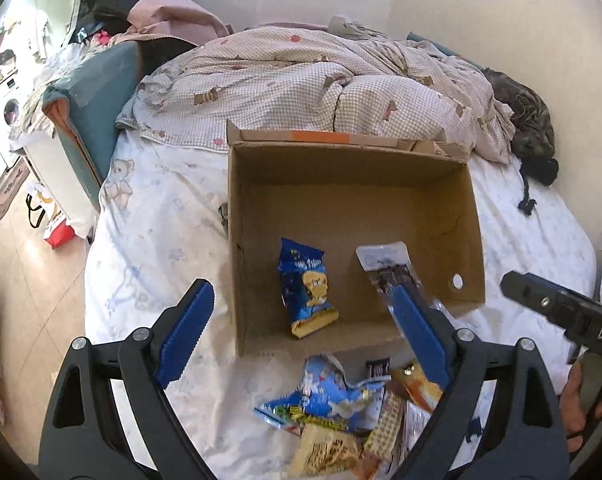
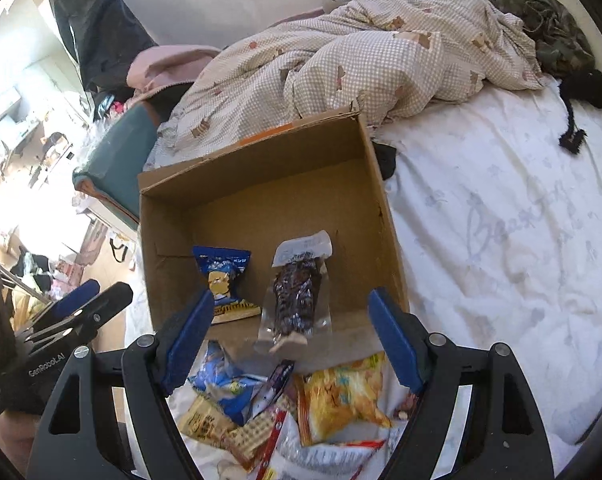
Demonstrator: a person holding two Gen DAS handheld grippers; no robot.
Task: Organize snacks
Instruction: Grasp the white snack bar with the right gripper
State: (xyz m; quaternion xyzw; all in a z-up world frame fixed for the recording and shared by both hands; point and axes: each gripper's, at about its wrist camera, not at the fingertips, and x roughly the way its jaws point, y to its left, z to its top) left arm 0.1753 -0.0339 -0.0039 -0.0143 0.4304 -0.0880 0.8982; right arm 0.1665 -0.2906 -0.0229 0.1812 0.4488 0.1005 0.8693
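Snacks lie in two places on the bed (image 2: 501, 240): a loose pile (image 2: 285, 412) of packets on the white sheet just in front of an open cardboard box (image 1: 261, 208), and two packets already inside that box. On the box floor a blue packet (image 1: 307, 288) with a yellow cartoon figure lies toward the left, and a clear-wrapped dark snack (image 2: 295, 300) with a white label end lies to its right, near the front wall. The pile holds a blue-and-white packet (image 1: 333, 396), a yellow crisp bag (image 2: 341, 396) and several smaller wrappers, overlapping one another.

Both tools hang above the pile, angled down toward the box. The left gripper (image 1: 301, 340) has its blue-padded jaws spread wide with nothing between them. The right gripper (image 2: 297, 340) is likewise spread wide and grips nothing; the dark snack seen between its pads lies in the box. A checked quilt (image 1: 321, 80) is bunched behind the box.
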